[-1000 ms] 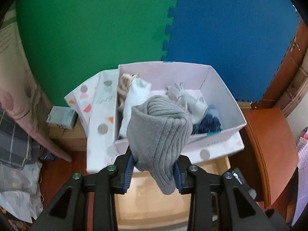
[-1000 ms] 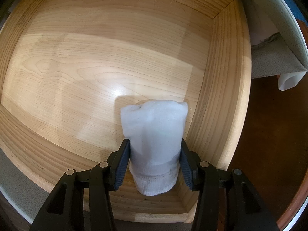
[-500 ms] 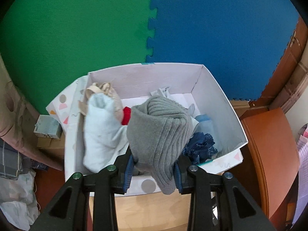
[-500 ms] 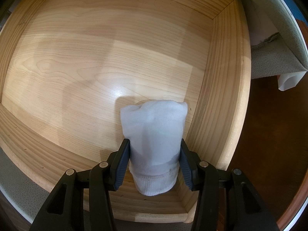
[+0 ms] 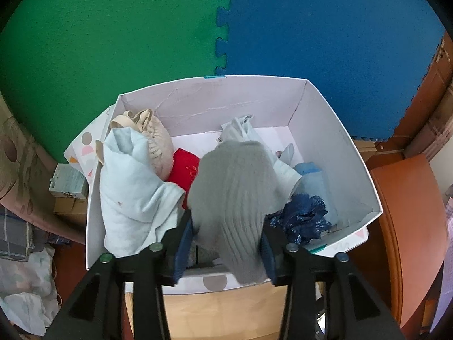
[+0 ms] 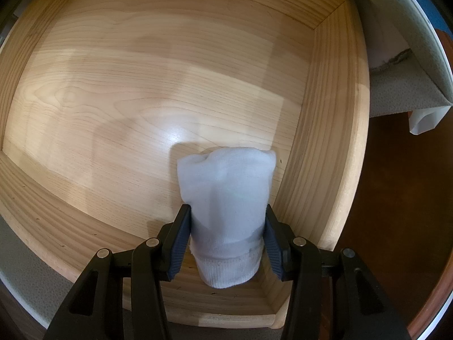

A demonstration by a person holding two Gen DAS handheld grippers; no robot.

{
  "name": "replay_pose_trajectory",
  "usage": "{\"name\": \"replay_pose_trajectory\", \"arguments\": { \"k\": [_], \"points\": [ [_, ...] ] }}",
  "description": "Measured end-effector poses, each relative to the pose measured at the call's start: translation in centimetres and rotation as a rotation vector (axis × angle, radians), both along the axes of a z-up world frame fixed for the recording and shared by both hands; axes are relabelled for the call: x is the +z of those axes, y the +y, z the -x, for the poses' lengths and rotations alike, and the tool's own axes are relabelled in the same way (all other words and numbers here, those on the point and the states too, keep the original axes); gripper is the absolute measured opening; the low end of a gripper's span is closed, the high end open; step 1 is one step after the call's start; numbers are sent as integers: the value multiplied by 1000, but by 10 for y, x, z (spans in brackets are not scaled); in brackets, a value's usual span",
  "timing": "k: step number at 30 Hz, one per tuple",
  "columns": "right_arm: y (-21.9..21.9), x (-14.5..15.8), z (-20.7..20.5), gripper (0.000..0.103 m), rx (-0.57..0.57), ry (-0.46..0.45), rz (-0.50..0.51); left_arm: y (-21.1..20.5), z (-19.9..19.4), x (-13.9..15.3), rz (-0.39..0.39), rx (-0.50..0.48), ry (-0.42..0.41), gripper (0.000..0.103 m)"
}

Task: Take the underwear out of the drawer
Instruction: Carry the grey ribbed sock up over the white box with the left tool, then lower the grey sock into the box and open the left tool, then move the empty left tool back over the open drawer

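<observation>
Over the box [image 5: 351,153], our left gripper [image 5: 226,243] is opening around a grey sock [image 5: 232,198]; our right gripper [image 6: 226,238] clamps a white sock [image 6: 226,198] in the drawer [image 6: 325,141].

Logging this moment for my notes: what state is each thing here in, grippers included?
Left gripper: jaws opening, grey sock between them, over the box.
Grey sock: rolled, blurred, above the box's clothes.
Box: open-topped, partly filled with clothes.
Right gripper: shut on the white sock.
White sock: rolled, held in the drawer's corner.
Drawer: open, nothing else visible inside.
</observation>
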State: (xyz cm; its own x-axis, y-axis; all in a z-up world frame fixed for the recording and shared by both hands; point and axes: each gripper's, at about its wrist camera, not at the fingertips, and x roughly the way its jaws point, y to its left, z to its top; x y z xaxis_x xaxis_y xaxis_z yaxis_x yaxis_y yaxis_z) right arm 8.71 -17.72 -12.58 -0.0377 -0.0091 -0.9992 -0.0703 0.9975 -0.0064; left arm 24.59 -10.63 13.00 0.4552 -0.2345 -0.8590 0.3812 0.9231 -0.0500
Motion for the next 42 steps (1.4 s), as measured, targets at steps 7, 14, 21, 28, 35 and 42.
{"name": "replay_pose_trajectory", "arguments": {
  "k": [7,14,21,28,35,42],
  "points": [
    [-1,0,0,45,1,0,-1,3,4,5,10,-10,0,61],
    [-1,0,1,45,3,1,1,7,14,13,-6,-23,-13,64],
    [-1,1,-1,45,2,6,7,15,27,17,-11,-30,-16,64],
    [1,2,-1,46,2,9,11,24,44,24,-26,-47,-24,64],
    [1,3,-2,46,1,15,17,38,63,34,-43,-64,-41,64],
    [9,2,-2,46,2,22,28,74,86,39,-24,-43,-55,64]
  ]
}}
